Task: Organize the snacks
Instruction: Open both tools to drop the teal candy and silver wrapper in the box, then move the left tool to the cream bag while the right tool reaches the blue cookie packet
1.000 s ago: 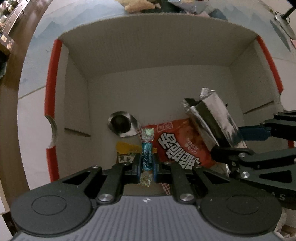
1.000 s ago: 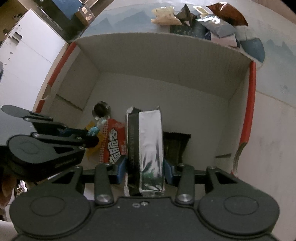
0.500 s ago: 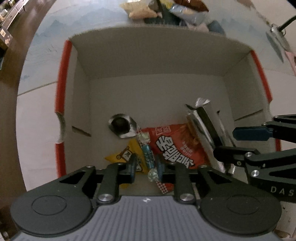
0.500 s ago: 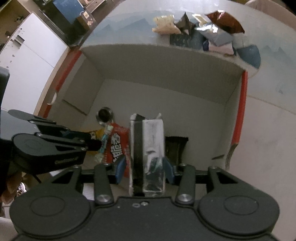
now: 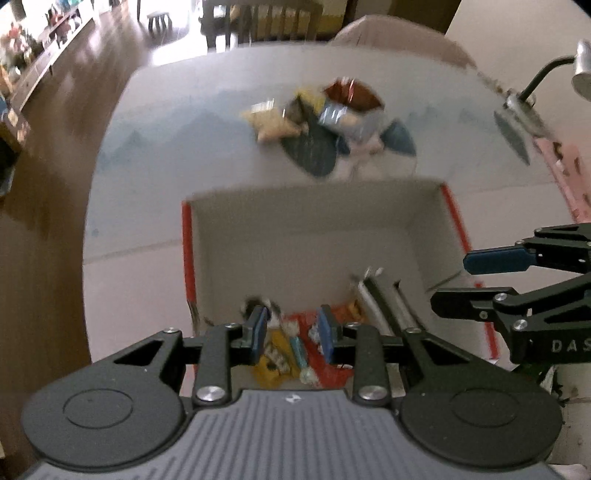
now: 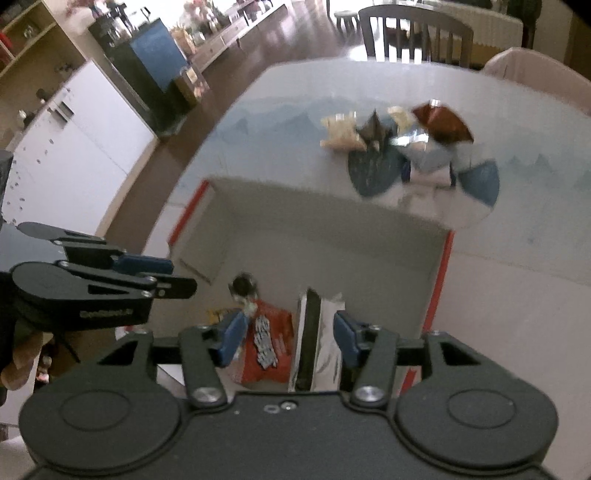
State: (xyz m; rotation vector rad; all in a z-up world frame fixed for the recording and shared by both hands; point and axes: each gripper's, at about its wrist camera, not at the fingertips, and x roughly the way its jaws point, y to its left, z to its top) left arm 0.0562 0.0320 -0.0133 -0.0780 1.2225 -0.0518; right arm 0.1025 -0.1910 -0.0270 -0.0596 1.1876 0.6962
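A cardboard box (image 5: 317,236) with red edges stands on the table; it also shows in the right wrist view (image 6: 314,229). Inside lie a red snack bag (image 6: 266,343), a silver packet (image 6: 321,347), a blue wrapped candy (image 5: 297,352), a yellow packet (image 5: 267,365) and a round dark snack (image 6: 242,285). My left gripper (image 5: 293,332) is open and empty above the box's near side. My right gripper (image 6: 288,332) is open and empty above the silver packet. A pile of loose snacks (image 5: 325,125) lies beyond the box, also in the right wrist view (image 6: 406,147).
The table (image 5: 155,155) has a pale cloth with a blue mountain print. A desk lamp (image 5: 532,92) stands at the far right. Chairs (image 6: 413,33) stand beyond the table, and a white cabinet (image 6: 74,140) is at the left.
Both grippers opened, releasing the blue candy and the silver packet into the box, then rose and pulled back, so the box looks smaller and the snack pile has come into view.
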